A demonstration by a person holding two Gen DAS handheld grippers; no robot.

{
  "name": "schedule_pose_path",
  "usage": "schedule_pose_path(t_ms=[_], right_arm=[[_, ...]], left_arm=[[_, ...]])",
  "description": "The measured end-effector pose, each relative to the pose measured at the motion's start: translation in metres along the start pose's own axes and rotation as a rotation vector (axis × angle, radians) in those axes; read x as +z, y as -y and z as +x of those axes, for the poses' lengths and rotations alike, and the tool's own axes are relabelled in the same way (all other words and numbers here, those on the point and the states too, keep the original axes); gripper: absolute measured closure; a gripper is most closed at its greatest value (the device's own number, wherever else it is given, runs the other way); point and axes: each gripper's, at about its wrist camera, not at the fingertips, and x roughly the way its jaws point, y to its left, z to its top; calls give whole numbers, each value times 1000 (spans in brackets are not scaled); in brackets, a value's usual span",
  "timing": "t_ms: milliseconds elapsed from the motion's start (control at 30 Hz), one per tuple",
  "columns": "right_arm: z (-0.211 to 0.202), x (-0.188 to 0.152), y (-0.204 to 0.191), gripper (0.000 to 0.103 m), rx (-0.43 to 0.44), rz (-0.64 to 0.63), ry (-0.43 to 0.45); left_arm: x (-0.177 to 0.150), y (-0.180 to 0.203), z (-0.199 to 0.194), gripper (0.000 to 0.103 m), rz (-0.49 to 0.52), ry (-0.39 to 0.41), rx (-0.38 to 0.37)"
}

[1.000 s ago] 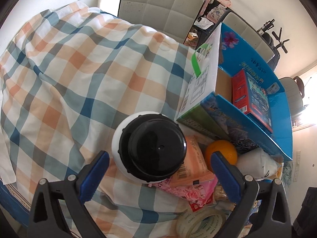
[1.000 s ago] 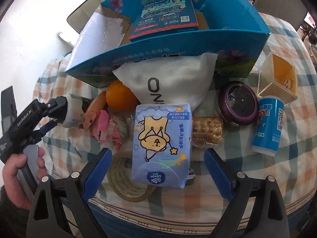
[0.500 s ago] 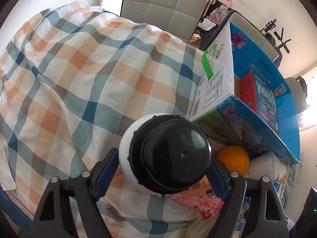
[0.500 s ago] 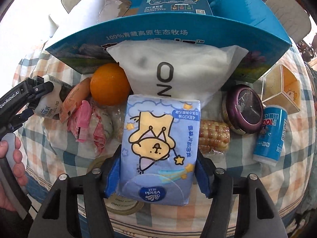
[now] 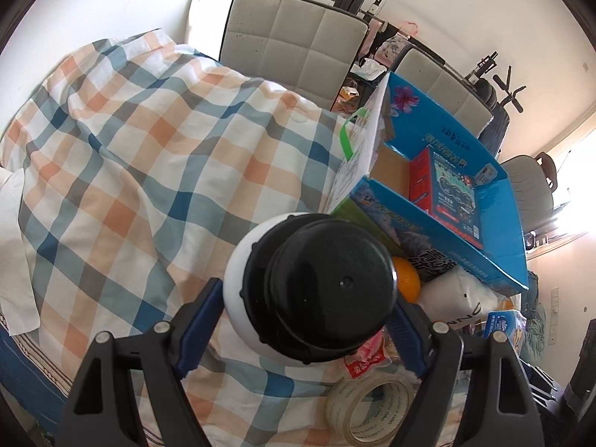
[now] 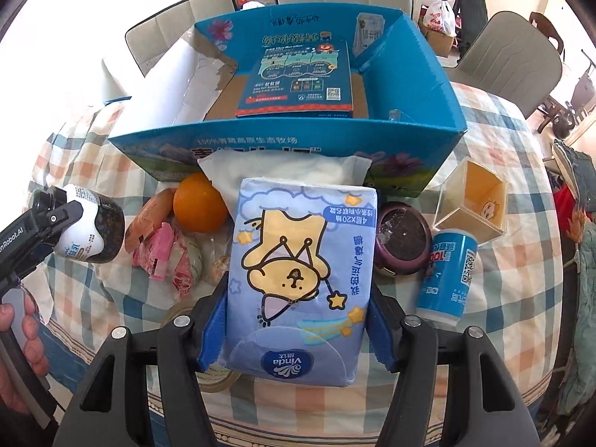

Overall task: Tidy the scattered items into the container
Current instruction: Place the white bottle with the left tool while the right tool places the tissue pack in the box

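My left gripper is shut on a white bottle with a black cap and holds it above the checked cloth, left of the open blue cardboard box. The bottle also shows at the left of the right wrist view. My right gripper is shut on a blue Vinda tissue pack, lifted in front of the box. A flat blue and red carton lies inside the box.
Before the box lie an orange, a white pouch, pink wrappers, a purple-lidded jar, a blue can, a clear square tub and a tape roll. Grey chairs stand behind the table.
Both grippers have shut on their items, the left on the bottle and the right on the tissue pack, and lifted them up off the table.
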Motion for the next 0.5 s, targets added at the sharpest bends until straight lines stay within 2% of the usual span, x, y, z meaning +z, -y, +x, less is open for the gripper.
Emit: schedule_pose_path(t_ms=[300, 500], right_arm=[[-27, 12, 12, 38, 10, 17, 64], [-48, 23, 16, 38, 22, 6, 115]], left_arm=[[10, 29, -39, 19, 19, 81, -51], [31, 62, -60, 20, 42, 135, -105]])
